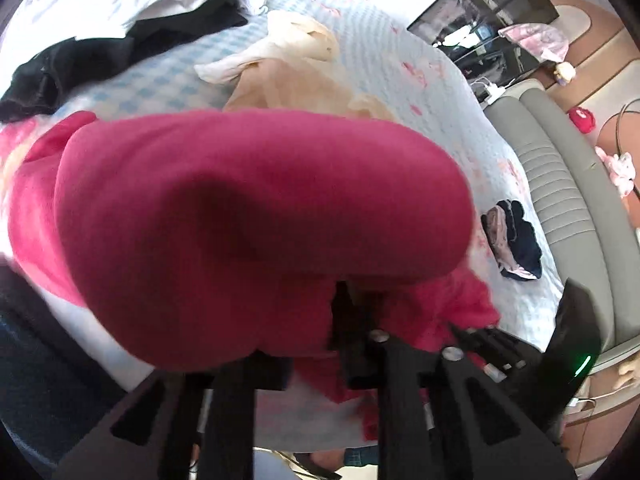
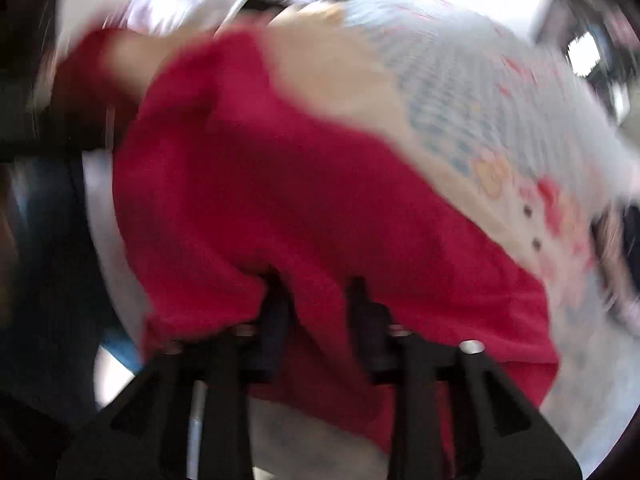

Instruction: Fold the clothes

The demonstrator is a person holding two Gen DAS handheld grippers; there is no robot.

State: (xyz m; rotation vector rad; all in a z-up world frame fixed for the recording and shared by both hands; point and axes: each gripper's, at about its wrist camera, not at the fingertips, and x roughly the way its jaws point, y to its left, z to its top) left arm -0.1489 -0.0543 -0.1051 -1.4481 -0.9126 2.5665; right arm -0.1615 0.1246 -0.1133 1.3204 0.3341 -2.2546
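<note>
A pink-red garment [image 1: 248, 208] lies bunched on the bed and fills the middle of the left wrist view. It drapes over my left gripper [image 1: 316, 316], whose fingers are mostly buried in it; the jaws stand close together, pinching a fold. The right wrist view is blurred. There the same red garment [image 2: 320, 184] covers the fingertips of my right gripper [image 2: 318, 292], with cloth squeezed between the two black fingers.
The bed has a light blue checked cover [image 1: 400, 60]. On it lie a cream garment [image 1: 296, 64], a black and white heap [image 1: 120, 28] and a small dark garment [image 1: 512, 240]. A grey padded bed edge [image 1: 560, 184] runs along the right.
</note>
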